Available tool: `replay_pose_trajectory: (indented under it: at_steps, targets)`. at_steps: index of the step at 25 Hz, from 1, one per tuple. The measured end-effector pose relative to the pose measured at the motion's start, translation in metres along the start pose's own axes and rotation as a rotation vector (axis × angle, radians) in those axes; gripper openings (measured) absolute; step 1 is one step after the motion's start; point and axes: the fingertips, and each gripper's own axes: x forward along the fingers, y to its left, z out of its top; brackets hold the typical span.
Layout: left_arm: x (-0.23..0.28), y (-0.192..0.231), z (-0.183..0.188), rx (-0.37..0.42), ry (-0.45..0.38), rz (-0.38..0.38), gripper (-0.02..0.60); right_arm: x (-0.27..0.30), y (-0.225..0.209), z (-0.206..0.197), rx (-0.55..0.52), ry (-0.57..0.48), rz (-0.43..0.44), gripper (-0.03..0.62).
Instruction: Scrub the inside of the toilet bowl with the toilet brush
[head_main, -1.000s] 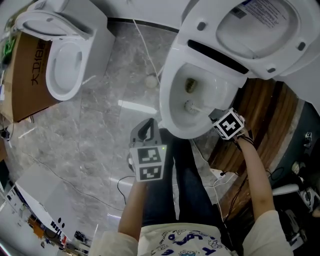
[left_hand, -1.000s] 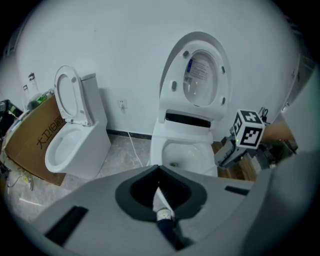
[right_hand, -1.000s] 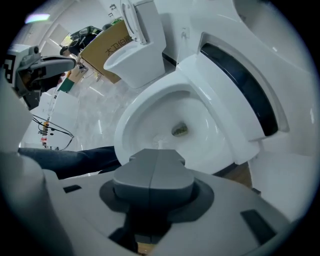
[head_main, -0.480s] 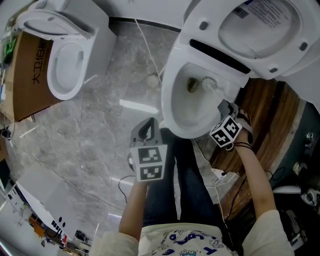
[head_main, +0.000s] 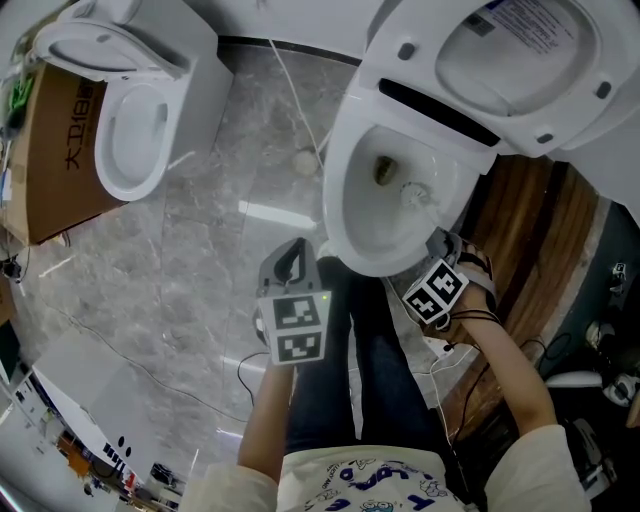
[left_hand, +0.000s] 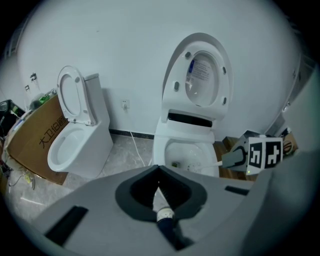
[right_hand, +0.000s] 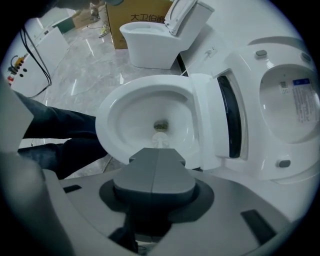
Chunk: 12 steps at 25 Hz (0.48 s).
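The white toilet bowl (head_main: 335, 205) stands open with its lid (head_main: 520, 60) raised. A brownish stain (head_main: 381, 170) sits at the drain. My right gripper (head_main: 438, 241) is at the bowl's near right rim, shut on the white handle of the toilet brush. The brush head (head_main: 413, 192) rests on the inner right wall of the bowl. In the right gripper view, the brush head (right_hand: 160, 140) shows just past the closed tips of the right gripper (right_hand: 157, 151), below the drain (right_hand: 160, 125). My left gripper (head_main: 295, 248) hangs shut and empty over the floor, left of the bowl.
A second toilet (head_main: 130, 130) stands at the far left beside a cardboard box (head_main: 60, 150). A white cable (head_main: 290, 90) and a round floor drain (head_main: 302, 160) lie on the grey tiles. Wooden flooring (head_main: 530, 230) lies right of the bowl. The person's jeans-clad legs (head_main: 380, 370) stand below.
The brush head swept from the bowl's front up to the back near the seat hinge, then came back to the right wall. My right gripper drew nearer to the person. The left gripper stayed put.
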Motion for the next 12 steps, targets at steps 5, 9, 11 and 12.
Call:
replay_pose_trajectory:
  at_steps: [5,9,11,12]
  targets:
    - [-0.002,-0.001,-0.002,-0.005,-0.007,-0.004,0.002,-0.019,0.033,0.011,0.194,0.004,0.160,0.170]
    - [-0.003,-0.003,-0.006,-0.012,-0.001,-0.012,0.002,-0.031,0.056,0.030,0.408,-0.032,0.324,0.170]
    - [-0.004,-0.006,-0.008,-0.013,0.001,-0.019,0.002,-0.035,0.062,0.037,0.507,-0.056,0.379,0.170]
    - [-0.004,-0.007,-0.009,-0.015,0.002,-0.023,0.002,-0.036,0.064,0.040,0.569,-0.066,0.407,0.170]
